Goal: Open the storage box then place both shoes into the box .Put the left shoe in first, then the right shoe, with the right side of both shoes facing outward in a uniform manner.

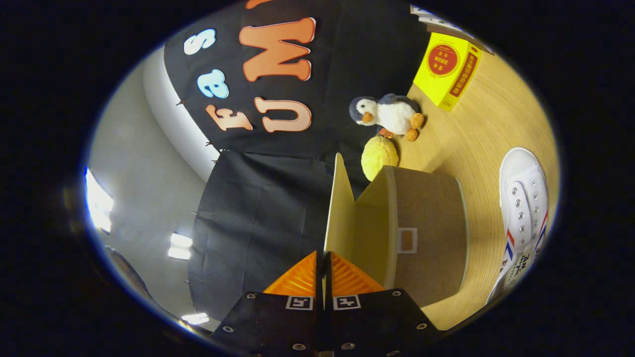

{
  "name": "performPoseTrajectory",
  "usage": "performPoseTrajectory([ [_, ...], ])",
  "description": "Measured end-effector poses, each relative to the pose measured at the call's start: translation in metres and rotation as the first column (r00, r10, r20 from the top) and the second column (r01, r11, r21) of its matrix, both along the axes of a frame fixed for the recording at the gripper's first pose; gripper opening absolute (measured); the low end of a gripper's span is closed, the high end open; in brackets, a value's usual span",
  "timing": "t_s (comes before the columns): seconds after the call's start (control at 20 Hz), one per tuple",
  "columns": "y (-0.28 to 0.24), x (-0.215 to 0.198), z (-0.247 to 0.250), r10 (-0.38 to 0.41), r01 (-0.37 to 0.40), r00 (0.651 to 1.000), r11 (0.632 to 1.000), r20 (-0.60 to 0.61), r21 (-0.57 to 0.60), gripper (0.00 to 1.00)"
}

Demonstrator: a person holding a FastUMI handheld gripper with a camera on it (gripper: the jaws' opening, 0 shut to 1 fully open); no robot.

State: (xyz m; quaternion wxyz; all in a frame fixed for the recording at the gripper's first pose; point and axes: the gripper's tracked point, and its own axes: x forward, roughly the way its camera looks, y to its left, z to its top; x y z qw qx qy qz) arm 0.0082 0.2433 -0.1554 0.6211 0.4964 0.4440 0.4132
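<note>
Pinching box lid (pixel 339 208), gripper (pixel 323 277) closed

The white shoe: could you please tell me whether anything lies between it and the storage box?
Nothing visible does: bare table separates the white shoe from the storage box. The claw is shut on the raised lid, holding the box open.

Your brown storage box (pixel 426 228) sits on the wood table, its cream lid (pixel 340 208) swung open; one white lace-up shoe (pixel 523 208) lies just beside it.
</note>
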Motion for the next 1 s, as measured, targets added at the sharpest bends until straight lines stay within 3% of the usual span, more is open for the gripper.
performPoseTrajectory([
  [0.35, 0.069, -0.012, 0.062, -0.008, 0.024, 0.979, 0.997, 0.202, -0.075, 0.01],
  [0.6, 0.130, -0.040, 0.057, 0.047, -0.001, 0.963, 0.986, 0.267, -0.169, 0.02],
  [0.8, 0.169, -0.047, 0.060, 0.027, 0.036, 0.953, 0.979, 0.302, -0.203, 0.03],
  [0.9, 0.185, -0.057, 0.053, 0.074, 0.023, 0.937, 0.962, 0.341, -0.272, 0.08],
  [1.0, 0.197, -0.068, 0.047, 0.123, -0.003, 0.924, 0.949, 0.361, -0.316, 0.28],
])
